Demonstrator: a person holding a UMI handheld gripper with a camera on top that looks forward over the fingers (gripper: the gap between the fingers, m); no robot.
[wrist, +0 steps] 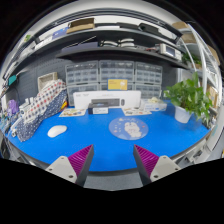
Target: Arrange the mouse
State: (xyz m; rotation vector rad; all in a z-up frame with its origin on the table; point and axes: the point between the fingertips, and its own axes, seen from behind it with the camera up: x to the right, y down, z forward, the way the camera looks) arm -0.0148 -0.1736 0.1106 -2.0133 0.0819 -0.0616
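Observation:
A small white mouse [57, 130] lies on the blue mat [95, 145], far ahead and to the left of my fingers. My gripper [113, 160] is open, its magenta pads [80, 160] wide apart with nothing between them. The fingers hover over the mat's near edge, well short of the mouse. A round clear dish [128, 127] with a whitish thing in it rests on the mat ahead, slightly right of centre.
A white keyboard [104, 101] stands at the back of the mat. A checkered cloth [38, 103] drapes at the left and a potted green plant [188, 98] stands at the right. Shelves with bins [112, 75] rise behind.

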